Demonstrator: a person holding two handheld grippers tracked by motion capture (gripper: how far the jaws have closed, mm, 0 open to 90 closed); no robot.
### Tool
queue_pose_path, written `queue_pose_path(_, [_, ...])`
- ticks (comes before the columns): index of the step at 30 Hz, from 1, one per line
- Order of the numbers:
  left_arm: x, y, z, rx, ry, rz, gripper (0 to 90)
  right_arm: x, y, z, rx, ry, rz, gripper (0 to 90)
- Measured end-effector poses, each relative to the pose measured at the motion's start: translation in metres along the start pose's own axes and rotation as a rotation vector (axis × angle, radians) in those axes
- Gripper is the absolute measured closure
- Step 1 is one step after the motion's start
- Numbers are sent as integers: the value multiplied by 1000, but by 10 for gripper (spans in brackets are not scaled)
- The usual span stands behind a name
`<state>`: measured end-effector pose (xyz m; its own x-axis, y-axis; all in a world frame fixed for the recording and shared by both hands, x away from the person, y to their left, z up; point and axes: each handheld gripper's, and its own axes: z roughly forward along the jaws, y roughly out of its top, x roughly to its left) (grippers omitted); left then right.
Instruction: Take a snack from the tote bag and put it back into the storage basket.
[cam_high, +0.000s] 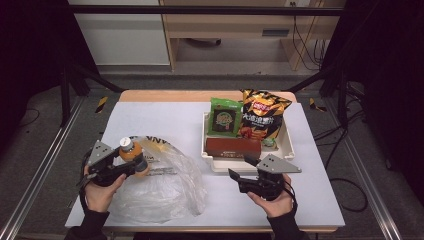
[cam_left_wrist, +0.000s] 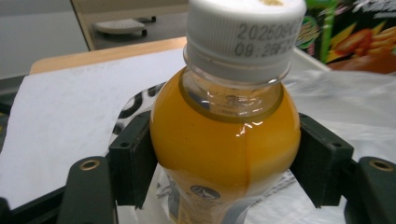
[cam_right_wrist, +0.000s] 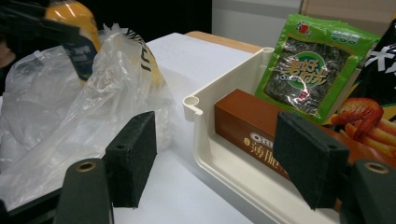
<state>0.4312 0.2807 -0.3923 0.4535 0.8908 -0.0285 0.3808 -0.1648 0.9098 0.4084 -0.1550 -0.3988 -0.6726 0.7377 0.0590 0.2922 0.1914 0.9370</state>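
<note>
Juice bottle (cam_left_wrist: 225, 135), full of orange liquid and topped with a white cap (cam_left_wrist: 243, 32), sits squarely between the jaws of my left gripper (cam_high: 131, 161). Both black pads press against its round shoulder, one on each side, so that gripper is clenched on it. A date is printed on the side of the cap. The bottle stands nearly upright in the jaws, with its label at the bottom edge of the left gripper view. Below and beyond those jaws lies a clear plastic bag (cam_high: 160, 185), crumpled on the white bench (cam_high: 165, 120); the bottle is held over it.

My right gripper (cam_high: 243, 167) has its jaws spread wide with nothing between the pads. Just ahead of them is the near corner of a cream tray (cam_right_wrist: 219, 154); the tray's wall runs through the gap between the two pads. Inside the tray, close behind the right-hand jaw, lies a brown biscuit box (cam_right_wrist: 247, 130). Farther beyond it leans a green seaweed packet (cam_right_wrist: 317, 70), and to that packet's right stands a dark crisp bag (cam_high: 262, 117). Off past the left-hand jaw I see the plastic bag again, with the bottle above it.
</note>
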Motion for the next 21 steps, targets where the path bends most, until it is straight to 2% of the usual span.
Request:
queue_pose_path(5, [-22,-3,-13,1,-29,19,299,-1,0,-3,-8,-5,6,304])
queue_pose_path(11, [-45,-13,-7,37,-86,52,299,0,-1,-4,-10,-1,5,300])
queue_pose_path(18, [-57,-27,8,60,-133,83,299,2,-2,-3,-4,5,3,301])
queue_pose_path(21, [-58,-29,10,47,-139,84,297,4,-1,-2,-5,11,-7,305])
